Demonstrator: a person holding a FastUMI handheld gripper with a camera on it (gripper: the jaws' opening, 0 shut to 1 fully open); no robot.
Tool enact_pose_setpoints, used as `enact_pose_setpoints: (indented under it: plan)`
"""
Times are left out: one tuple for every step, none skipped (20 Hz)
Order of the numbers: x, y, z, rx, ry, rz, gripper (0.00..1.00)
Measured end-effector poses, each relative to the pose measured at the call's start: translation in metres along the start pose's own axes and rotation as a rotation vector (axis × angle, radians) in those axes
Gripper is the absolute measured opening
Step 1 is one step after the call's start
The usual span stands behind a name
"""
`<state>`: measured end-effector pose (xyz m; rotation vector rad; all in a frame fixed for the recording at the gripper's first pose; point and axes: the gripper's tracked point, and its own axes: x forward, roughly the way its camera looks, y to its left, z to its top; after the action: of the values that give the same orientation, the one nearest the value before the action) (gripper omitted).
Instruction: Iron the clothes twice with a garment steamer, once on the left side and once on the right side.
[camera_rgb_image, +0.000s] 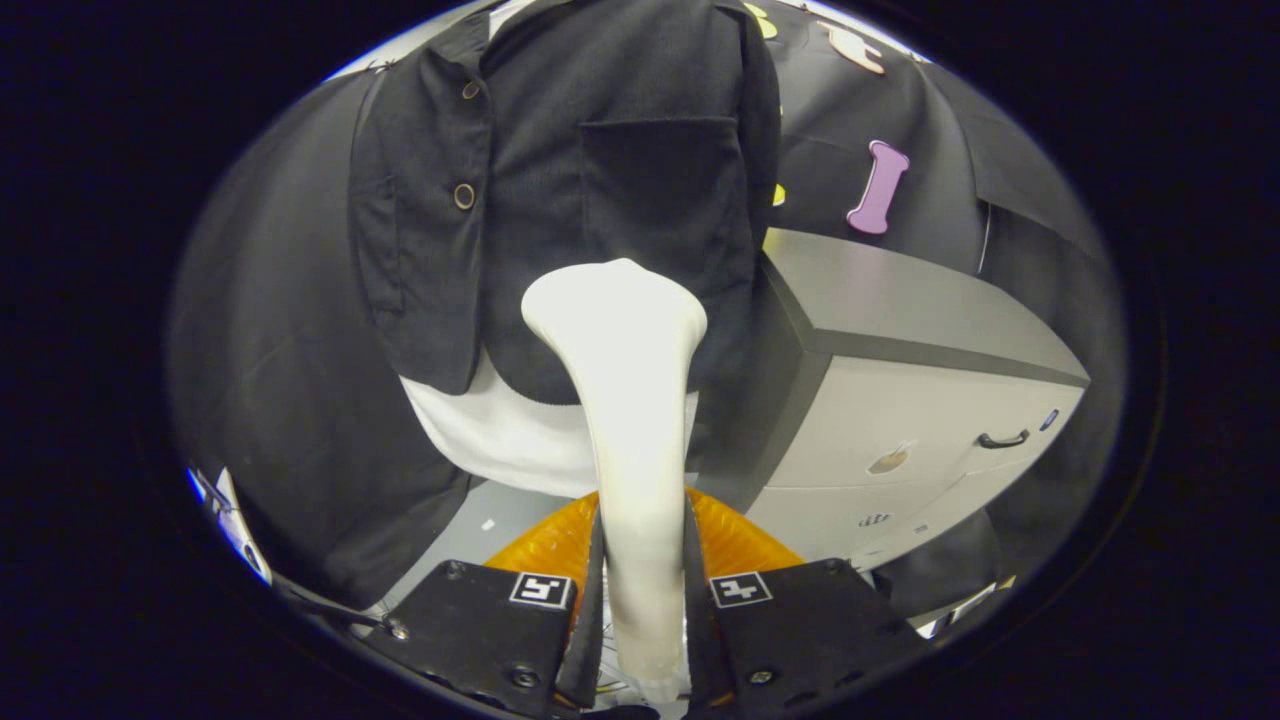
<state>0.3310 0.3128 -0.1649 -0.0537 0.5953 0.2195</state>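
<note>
Grey cabinet (900, 330) beside gripper-clamped (645, 590) steamer (625, 400)

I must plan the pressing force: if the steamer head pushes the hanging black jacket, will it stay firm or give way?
Likely gives way: the black jacket hangs free, its front flap loose. It probably swings from the steamer that the gripper clamps.

We see a staged recording booth, black cloth wall (270, 330) draped all round, a dark jacket (600, 150) hung up for steaming, a grey drawer cabinet (900, 400) just beside it
</note>
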Motion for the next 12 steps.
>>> enact_pose_setpoints:
  plan:
    - [-0.005, 0.0, 0.007, 0.002, -0.014, 0.003, 0.37]
    - [-0.011, 0.002, 0.015, 0.005, -0.028, 0.007, 0.37]
    - [-0.02, 0.005, 0.024, 0.013, -0.046, 0.013, 0.37]
    - [-0.028, 0.01, 0.036, 0.02, -0.069, 0.021, 0.37]
    - [-0.037, 0.014, 0.048, 0.022, -0.096, 0.027, 0.37]
    - [-0.048, 0.019, 0.06, 0.021, -0.124, 0.035, 0.37]
    - [-0.057, 0.025, 0.073, 0.021, -0.153, 0.043, 0.37]
    - [-0.068, 0.031, 0.086, 0.021, -0.181, 0.048, 0.37]
    - [-0.078, 0.037, 0.099, 0.022, -0.205, 0.053, 0.37]
    - [-0.089, 0.045, 0.112, 0.024, -0.229, 0.06, 0.37]
    - [-0.095, 0.053, 0.125, 0.029, -0.254, 0.072, 0.37]
    - [-0.102, 0.061, 0.137, 0.032, -0.275, 0.079, 0.37]
